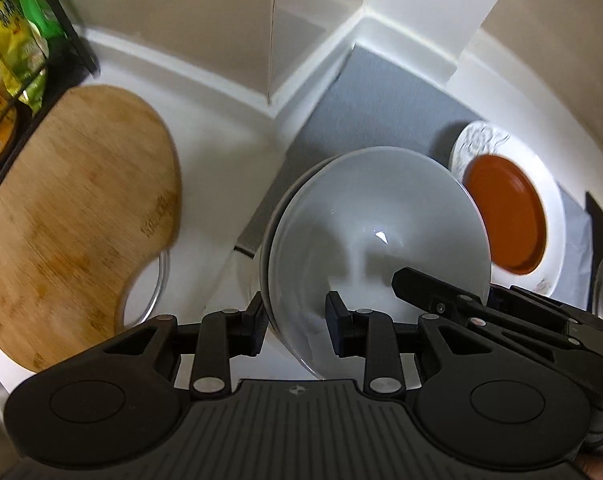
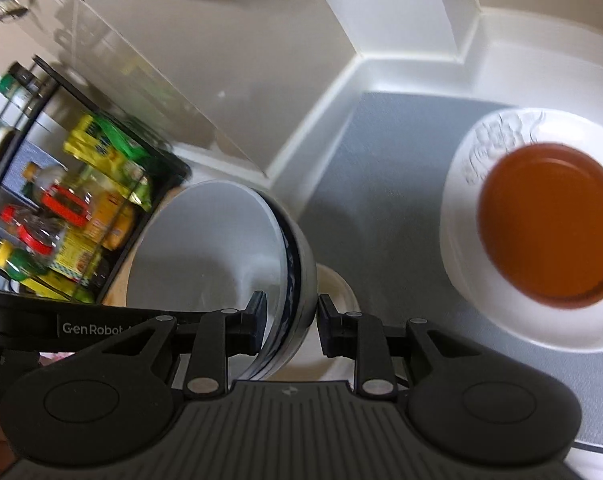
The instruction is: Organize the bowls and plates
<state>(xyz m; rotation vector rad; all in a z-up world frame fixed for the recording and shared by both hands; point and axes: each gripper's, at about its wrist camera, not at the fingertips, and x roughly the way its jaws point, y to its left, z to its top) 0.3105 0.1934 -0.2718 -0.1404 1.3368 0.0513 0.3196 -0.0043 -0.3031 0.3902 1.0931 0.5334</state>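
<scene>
soft indoor light, brightest at the right. a small glare spot sits inside the white bowl (image 1: 377,236). motion blur smears the cutting board (image 1: 73,216) and orange plate (image 2: 549,236). fisheye bends the wall edges; corners darken.

White tabletop (image 1: 221,128), meeting the wall at a raised white edge. Directly on top: grey mat (image 1: 365,120) in the corner, round wooden cutting board (image 1: 77,208) at left beside black wire rack (image 1: 73,44). On the mat: white embossed plate (image 2: 461,264) carrying orange plate (image 2: 549,224).
</scene>
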